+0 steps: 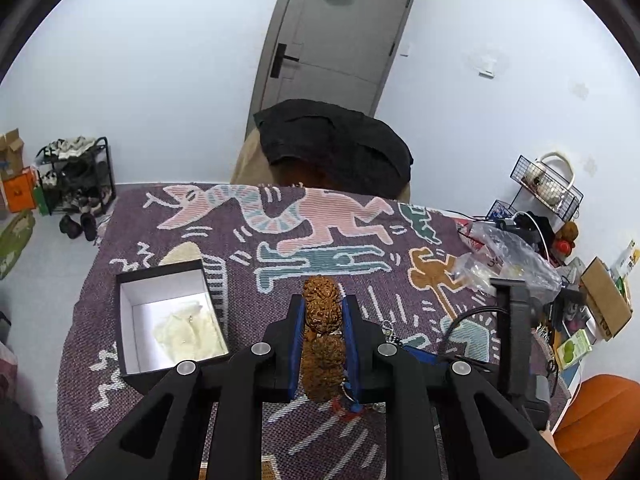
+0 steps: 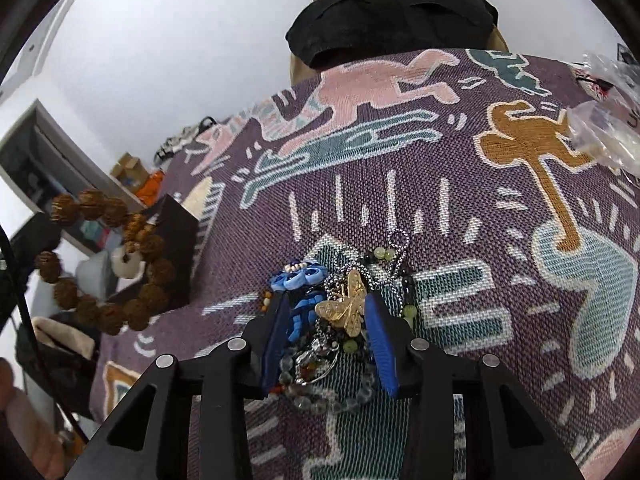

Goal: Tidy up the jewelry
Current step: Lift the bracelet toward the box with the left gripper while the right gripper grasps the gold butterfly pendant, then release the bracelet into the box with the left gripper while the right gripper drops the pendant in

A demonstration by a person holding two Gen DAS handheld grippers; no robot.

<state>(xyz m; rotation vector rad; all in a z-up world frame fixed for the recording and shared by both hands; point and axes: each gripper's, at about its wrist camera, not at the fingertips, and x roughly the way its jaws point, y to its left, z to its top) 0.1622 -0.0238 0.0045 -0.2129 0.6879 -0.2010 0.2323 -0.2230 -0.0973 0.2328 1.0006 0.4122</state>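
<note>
Many knobbly brown beads (image 1: 322,332); one bracelet (image 2: 105,264)

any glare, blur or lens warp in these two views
Left wrist view: strong fisheye bend with dark corners, and bright washout on the white lining of the open box; the bead bracelet looks sharp. Right wrist view: same warp, the jewelry pile crisp, the left edge soft and dim.
</note>
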